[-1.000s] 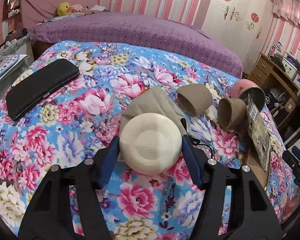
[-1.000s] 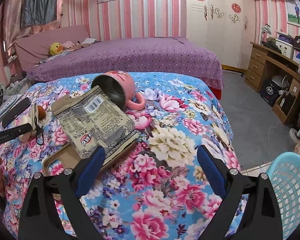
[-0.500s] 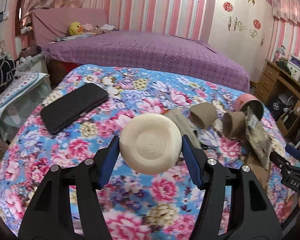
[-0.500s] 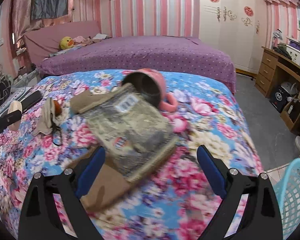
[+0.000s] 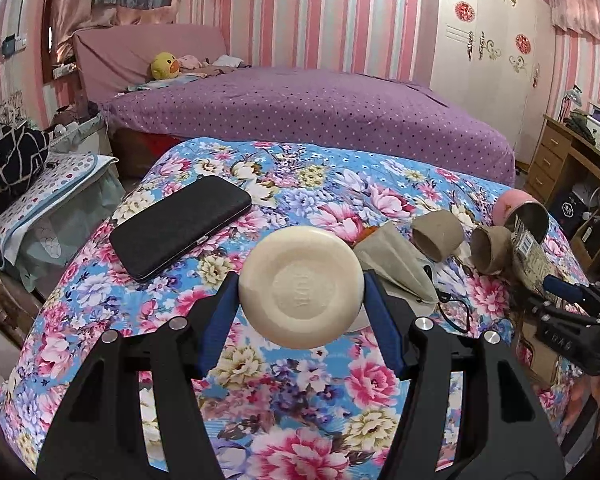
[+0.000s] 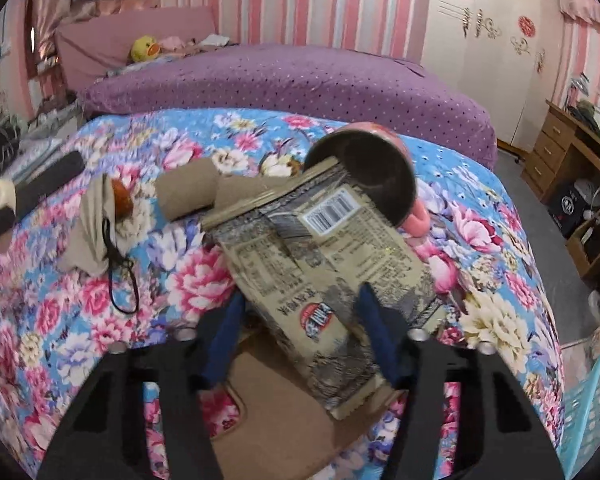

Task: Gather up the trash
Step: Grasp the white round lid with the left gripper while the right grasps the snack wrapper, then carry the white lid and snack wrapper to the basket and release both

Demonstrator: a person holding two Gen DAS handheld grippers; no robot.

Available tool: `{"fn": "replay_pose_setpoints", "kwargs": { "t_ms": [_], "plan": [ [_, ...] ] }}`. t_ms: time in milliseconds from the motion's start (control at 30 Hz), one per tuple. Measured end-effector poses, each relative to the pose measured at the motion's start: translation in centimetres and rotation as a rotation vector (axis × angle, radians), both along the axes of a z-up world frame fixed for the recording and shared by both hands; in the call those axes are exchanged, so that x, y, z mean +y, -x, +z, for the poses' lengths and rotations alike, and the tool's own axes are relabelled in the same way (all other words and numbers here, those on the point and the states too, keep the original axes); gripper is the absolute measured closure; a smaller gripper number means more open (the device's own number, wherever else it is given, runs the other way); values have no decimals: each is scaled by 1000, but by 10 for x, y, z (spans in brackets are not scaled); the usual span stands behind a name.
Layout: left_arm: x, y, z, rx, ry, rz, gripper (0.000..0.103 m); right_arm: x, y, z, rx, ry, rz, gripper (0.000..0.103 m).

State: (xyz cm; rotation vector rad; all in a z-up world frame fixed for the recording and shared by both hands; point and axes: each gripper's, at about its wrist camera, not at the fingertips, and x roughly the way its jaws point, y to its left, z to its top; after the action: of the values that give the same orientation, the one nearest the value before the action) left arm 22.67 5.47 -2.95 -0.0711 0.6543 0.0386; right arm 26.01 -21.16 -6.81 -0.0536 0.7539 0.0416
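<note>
My left gripper (image 5: pixel 300 300) is shut on a round cream soap bar (image 5: pixel 300 288) and holds it above the floral table. My right gripper (image 6: pixel 300 316) has closed in around a printed snack wrapper (image 6: pixel 324 264); its jaws stand at the wrapper's sides, and I cannot tell if they grip it. Two cardboard tubes (image 5: pixel 436 236) and a beige cloth pouch (image 5: pixel 396 260) lie beside the wrapper. The right gripper also shows at the right edge of the left wrist view (image 5: pixel 572 304).
A black case (image 5: pixel 180 228) lies at the table's left. A pink mug (image 6: pixel 372 168) lies on its side behind the wrapper, over a brown cardboard sheet (image 6: pixel 276 392). A blue basket (image 6: pixel 592 408) stands on the floor at the right. A purple bed (image 5: pixel 308 108) stands behind.
My left gripper has lifted the soap bar up and back from the pouch. My right gripper has moved forward over the wrapper and its jaws have narrowed around it.
</note>
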Motion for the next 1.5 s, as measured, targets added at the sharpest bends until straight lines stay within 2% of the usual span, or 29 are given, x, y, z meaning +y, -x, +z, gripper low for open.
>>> {"fn": "replay_pose_setpoints", "kwargs": {
  "t_ms": [67, 167, 367, 667, 933, 1233, 1500],
  "plan": [
    [1, 0, 0, 1, 6, 0, 42, -8, 3, 4, -5, -25, 3, 73],
    [-1, 2, 1, -3, -3, -2, 42, -16, 10, 9, -23, -32, -2, 85],
    [-3, 8, 4, -16, -7, -7, 42, -39, 22, 26, -78, -47, -26, 97],
    [-10, 16, 12, -41, -11, -16, 42, -57, 43, 45, -159, -74, -3, 101],
    [-28, 32, 21, -66, -42, -47, 42, -76, 69, 56, -183, -90, 7, 101],
    [-66, 58, 31, -100, -52, -104, 42, -91, 104, 67, -197, -67, 15, 101],
    [-108, 76, 36, -100, -45, -194, 42, -122, 145, 81, -214, -31, -7, 101]
  ]
}}
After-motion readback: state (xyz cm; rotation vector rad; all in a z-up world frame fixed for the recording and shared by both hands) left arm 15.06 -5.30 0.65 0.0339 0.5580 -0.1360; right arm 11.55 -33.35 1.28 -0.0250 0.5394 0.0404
